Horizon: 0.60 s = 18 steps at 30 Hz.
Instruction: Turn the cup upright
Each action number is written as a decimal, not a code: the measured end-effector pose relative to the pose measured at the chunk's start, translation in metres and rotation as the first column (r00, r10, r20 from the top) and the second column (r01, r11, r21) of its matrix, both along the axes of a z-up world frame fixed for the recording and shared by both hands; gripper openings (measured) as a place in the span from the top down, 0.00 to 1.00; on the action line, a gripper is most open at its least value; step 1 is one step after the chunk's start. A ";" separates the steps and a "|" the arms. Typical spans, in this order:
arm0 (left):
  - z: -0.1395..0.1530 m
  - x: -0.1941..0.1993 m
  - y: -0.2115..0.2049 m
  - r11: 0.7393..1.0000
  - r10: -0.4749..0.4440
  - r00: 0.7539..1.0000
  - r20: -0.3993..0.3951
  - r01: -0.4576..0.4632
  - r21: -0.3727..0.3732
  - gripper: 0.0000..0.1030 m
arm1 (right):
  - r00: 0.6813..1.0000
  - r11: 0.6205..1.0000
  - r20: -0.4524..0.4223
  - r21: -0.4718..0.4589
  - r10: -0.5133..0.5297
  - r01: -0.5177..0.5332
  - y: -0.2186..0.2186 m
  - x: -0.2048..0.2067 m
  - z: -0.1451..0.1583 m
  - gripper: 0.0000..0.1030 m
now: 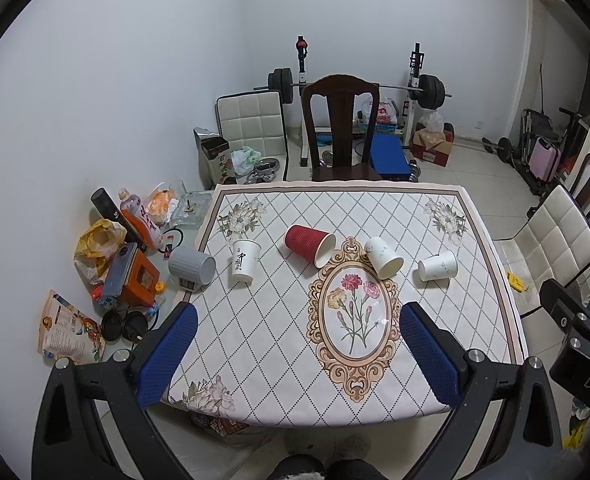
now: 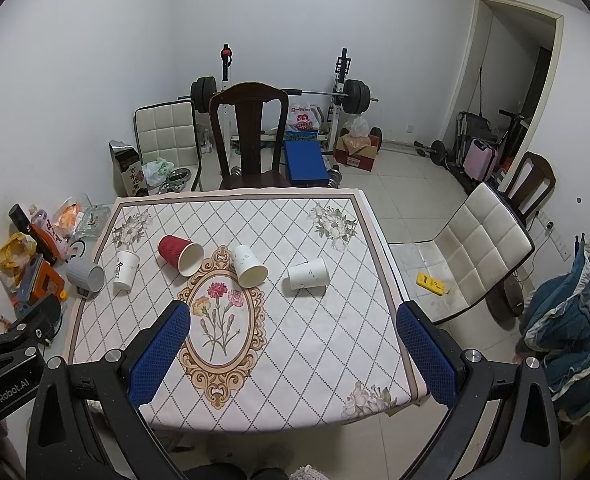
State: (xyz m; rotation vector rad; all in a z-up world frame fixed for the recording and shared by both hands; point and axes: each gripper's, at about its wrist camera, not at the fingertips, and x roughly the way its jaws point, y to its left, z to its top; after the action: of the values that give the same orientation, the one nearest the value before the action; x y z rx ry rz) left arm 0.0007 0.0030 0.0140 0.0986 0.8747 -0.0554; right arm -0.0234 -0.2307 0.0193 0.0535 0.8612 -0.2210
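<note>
Cups lie tipped across the middle of the table: red cup, two white cups. One should be gripped mid-wall and turned gently, paper being easily crushed. Left gripper and right gripper are held wide open, empty, low at the near edge.

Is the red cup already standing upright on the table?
No, the red cup lies on its side on the tablecloth, open mouth facing the camera.

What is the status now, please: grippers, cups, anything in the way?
Left gripper open, empty, above the near table edge. Right gripper same. Red cup on its side, also gray mug; white cup already upright. Nothing in the way.
</note>
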 end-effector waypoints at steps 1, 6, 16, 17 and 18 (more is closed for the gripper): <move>0.000 0.000 0.000 1.000 -0.001 1.000 0.000 0.001 -0.001 0.00 | 1.000 1.000 0.001 0.000 0.000 0.000 0.000 -0.001 -0.001 0.00; 0.000 -0.001 -0.001 1.000 0.000 1.000 0.002 0.000 0.001 0.00 | 1.000 1.000 0.002 0.001 -0.001 0.001 0.001 -0.001 0.000 0.00; 0.000 -0.001 -0.001 1.000 -0.001 1.000 0.003 0.001 0.001 0.00 | 1.000 1.000 0.001 -0.002 0.005 -0.005 0.006 -0.003 0.004 0.00; 0.001 -0.001 -0.001 1.000 0.000 1.000 0.003 0.000 0.000 0.00 | 1.000 1.000 0.002 -0.002 0.005 -0.005 0.007 -0.003 0.004 0.00; 0.001 -0.001 -0.001 1.000 0.001 1.000 0.005 -0.001 0.001 0.00 | 1.000 1.000 0.001 -0.002 0.005 -0.005 0.006 -0.003 0.004 0.00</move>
State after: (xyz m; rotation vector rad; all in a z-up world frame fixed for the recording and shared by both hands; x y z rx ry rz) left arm -0.0002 0.0020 0.0152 0.0988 0.8701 -0.0542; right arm -0.0264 -0.2243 0.0229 0.0495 0.8597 -0.2175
